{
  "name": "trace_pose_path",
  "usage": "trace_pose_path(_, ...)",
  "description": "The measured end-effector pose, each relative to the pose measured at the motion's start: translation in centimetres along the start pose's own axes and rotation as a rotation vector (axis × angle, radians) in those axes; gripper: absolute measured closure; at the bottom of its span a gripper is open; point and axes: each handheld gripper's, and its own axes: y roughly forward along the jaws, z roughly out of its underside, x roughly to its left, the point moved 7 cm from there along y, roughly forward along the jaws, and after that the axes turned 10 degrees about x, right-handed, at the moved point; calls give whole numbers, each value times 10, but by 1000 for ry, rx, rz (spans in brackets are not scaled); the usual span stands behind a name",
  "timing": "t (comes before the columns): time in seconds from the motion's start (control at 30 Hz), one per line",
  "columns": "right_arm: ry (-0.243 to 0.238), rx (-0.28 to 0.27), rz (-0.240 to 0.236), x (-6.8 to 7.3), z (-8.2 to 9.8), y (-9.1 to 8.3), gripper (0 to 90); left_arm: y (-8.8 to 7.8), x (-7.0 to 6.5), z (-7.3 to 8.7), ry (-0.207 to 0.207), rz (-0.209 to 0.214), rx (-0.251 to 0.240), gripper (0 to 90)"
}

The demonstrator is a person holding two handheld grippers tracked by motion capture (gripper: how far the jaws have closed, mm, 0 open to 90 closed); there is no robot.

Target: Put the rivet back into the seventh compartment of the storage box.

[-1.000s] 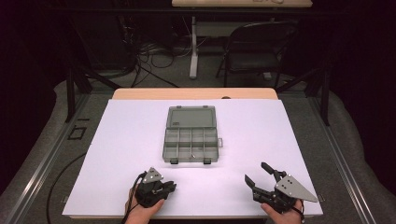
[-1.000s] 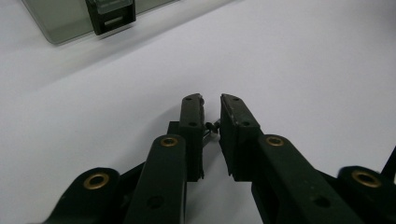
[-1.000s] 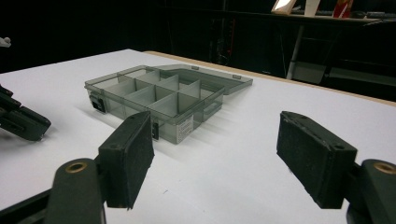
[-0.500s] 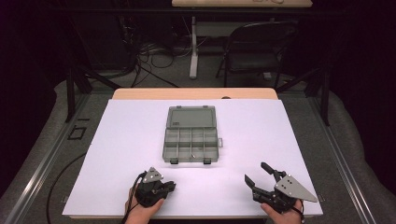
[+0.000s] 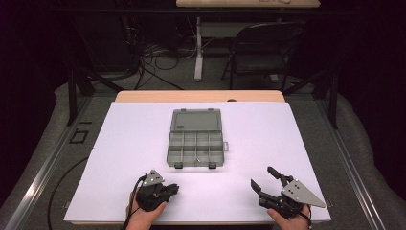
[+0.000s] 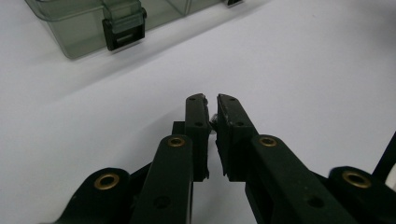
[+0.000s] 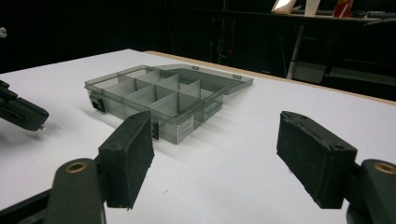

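Compartments of the smoky organizer box [image 5: 196, 139] sit at frame centre on the desk [image 5: 119, 143], lid flat behind for access. My left tongs [image 5: 173, 189] pinch something tiny, low left; my right tongs [image 5: 265, 178] gape empty, low right.

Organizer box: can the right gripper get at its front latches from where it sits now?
Probably yes. The right gripper is open, and only bare white table lies between it and the organizer box; the left gripper sits off to the side.
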Motion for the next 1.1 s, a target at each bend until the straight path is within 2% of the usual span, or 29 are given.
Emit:
trace_pose_path(0.3,10,8,6,-3,2,0,266,-14,3,-10,-28,10,-37,831)
trace_pose_path(0.5,16,6,8,-3,2,-1,267,-19,4,-20,-13,4,-42,831)
trace_pose_path(0.63,6,10,4,-1,2,0,266,-22,4,-31,-1,-4,-62,831)
trace_pose_path(0.87,12,9,7,-3,3,0,266,-28,9,-52,-9,3,-83,831)
trace_pose_path(1.1,12,6,1,-1,2,1,266,-21,8,-83,5,7,-93,831)
